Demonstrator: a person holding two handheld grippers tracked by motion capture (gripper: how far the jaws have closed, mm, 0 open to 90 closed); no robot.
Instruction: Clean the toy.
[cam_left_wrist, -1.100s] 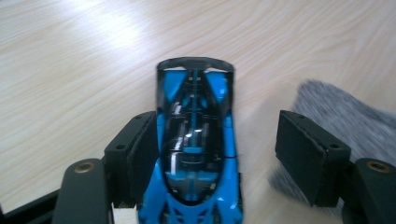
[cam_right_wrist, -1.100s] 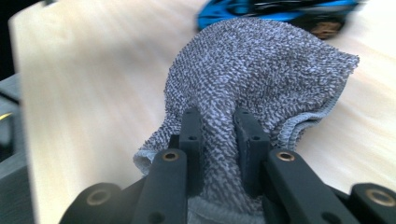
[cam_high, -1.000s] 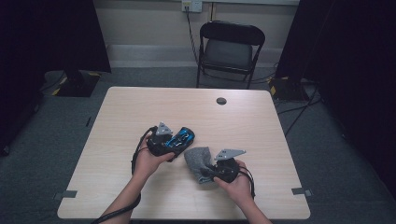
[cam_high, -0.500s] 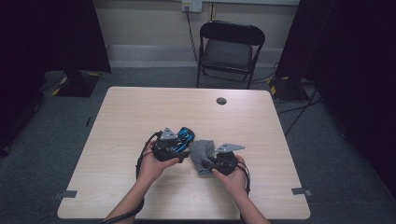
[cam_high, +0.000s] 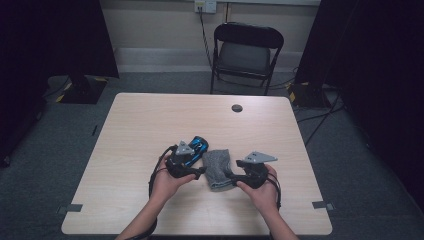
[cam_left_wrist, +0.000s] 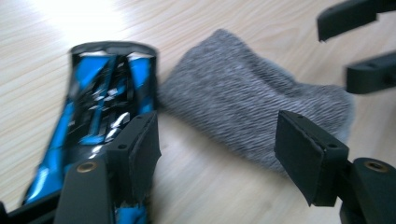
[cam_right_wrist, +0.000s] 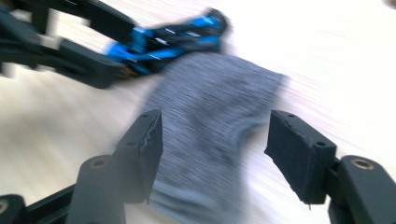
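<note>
A folded grey sock (cam_high: 218, 169) lies flat on the wooden table (cam_high: 150, 120), with a blue and black sock (cam_high: 196, 146) just left of it. In the left gripper view, my left gripper (cam_left_wrist: 217, 135) is open near the table, the blue and black sock (cam_left_wrist: 95, 102) by its left jaw and the grey sock (cam_left_wrist: 243, 107) ahead. My right gripper (cam_right_wrist: 215, 135) has just been opening. Its jaws stand apart over the grey sock (cam_right_wrist: 210, 107), and the pads do not press it. From above, the left gripper (cam_high: 199, 171) and right gripper (cam_high: 231, 175) flank the grey sock.
A small dark disc (cam_high: 237, 107) sits near the table's far edge. A black folding chair (cam_high: 246, 50) stands behind the table. Dark curtains hang at both sides of the room. The other gripper's jaws (cam_left_wrist: 359, 46) reach in at the top right of the left gripper view.
The right gripper carried the grey sock left to the blue and black sock, let go of it and drew back right. The left hand shifted right, toward the socks.
</note>
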